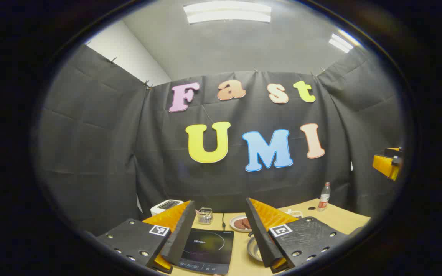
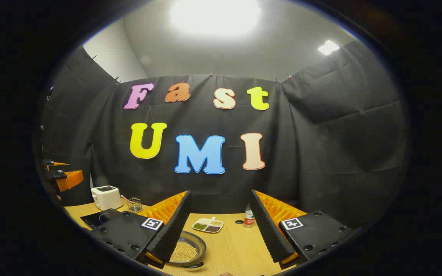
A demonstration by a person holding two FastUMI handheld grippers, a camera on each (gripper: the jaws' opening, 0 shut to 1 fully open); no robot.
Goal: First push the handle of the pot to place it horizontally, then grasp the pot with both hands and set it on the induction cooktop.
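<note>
A shallow metal pot (image 2: 185,251) holding pale beans sits on the wooden table, its dark handle (image 2: 192,265) at the near rim. My right gripper (image 2: 220,193) hovers open above the table, the pot beside its left finger. In the left gripper view the black induction cooktop (image 1: 205,249) lies between the open fingers of my left gripper (image 1: 220,203), and the pot (image 1: 254,249) peeks out behind the right finger. The cooktop (image 2: 94,218) lies left of the pot. Each gripper appears at the edge of the other's view, the right gripper (image 1: 388,165) and the left gripper (image 2: 65,178).
A white toaster (image 2: 106,196) and a small glass holder (image 2: 134,204) stand at the back left. A divided dish of beans (image 2: 208,225) and a bottle (image 2: 248,218) sit behind the pot. A plate of brown pieces (image 1: 240,223) lies behind the cooktop.
</note>
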